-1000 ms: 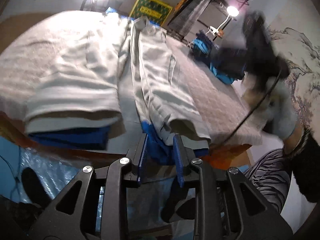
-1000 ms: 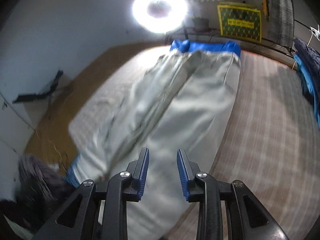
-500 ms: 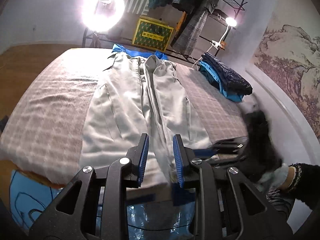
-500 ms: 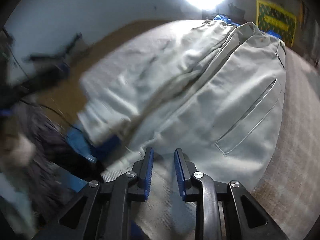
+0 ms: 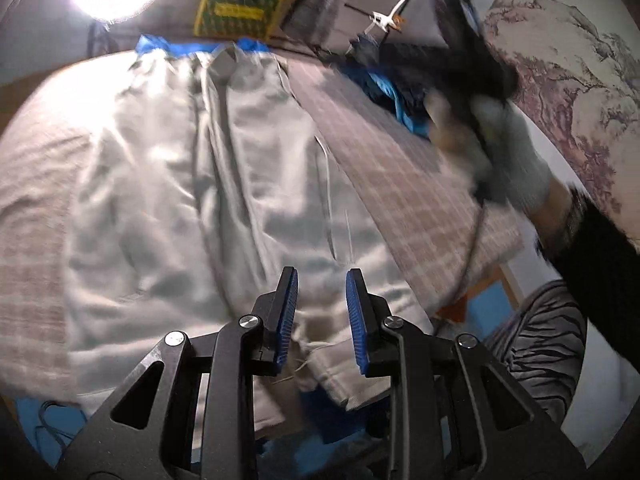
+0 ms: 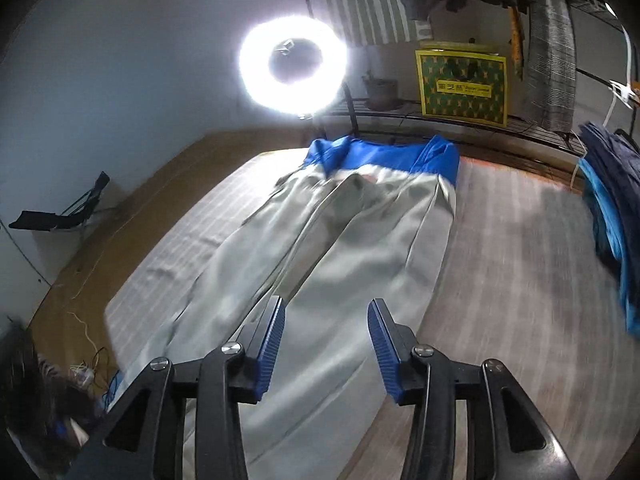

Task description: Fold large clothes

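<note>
Two grippers hover over the near hem of a pale grey jacket (image 6: 320, 264) spread front-up along a checked bedspread (image 6: 520, 280), and neither carries cloth. The left gripper (image 5: 320, 312) holds its blue pads a narrow gap apart with only air between them, above the hem by the front opening; the right gripper (image 6: 326, 344) stands clearly wider, its jaws having just been opening, and nothing lies between them either, which suggests a release rather than a reach. From the left wrist view the gloved right hand (image 5: 500, 152) shows as a blur lifted above the right edge of the bed. The garment lies lengthwise, hem toward the person and blue collar lining (image 6: 380, 156) at the far end, probably so the long sides can be folded inward; it looks flattened but not yet folded. To the right sits a stack of dark and blue clothes (image 6: 612, 200), likely finished pieces. Beyond the bed stand a ring light (image 6: 292, 68) and a yellow-green bag (image 6: 460, 84).
</note>
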